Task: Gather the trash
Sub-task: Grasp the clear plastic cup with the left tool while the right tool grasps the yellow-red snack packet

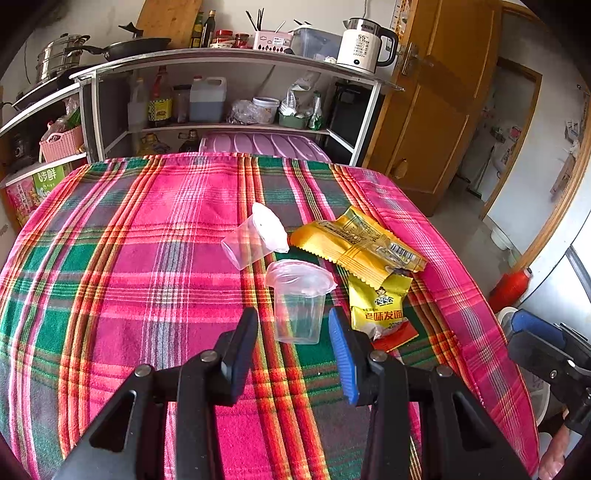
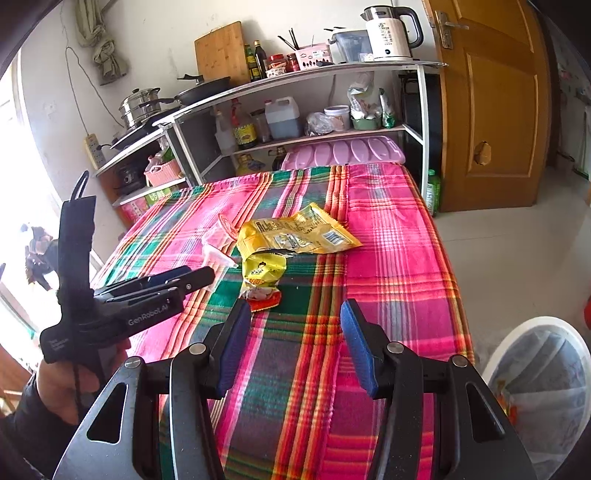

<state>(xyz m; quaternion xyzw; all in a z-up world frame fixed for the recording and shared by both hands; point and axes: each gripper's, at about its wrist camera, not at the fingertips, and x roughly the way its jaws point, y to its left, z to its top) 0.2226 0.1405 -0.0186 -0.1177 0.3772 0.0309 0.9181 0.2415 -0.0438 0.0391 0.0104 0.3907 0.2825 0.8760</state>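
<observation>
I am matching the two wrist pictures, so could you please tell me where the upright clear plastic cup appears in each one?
Left wrist: upright clear plastic cup stands centre, just beyond the open left claw, left of the small yellow packet.
Right wrist: left of centre, mostly hidden behind the left claw; only its rim shows.
Shared landmark: the large yellow wrapper behind it.

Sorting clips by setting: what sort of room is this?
Most likely a home kitchen: a shelf unit carries a kettle, a frying pan and oil bottles, behind a table under a plaid cloth.
</observation>
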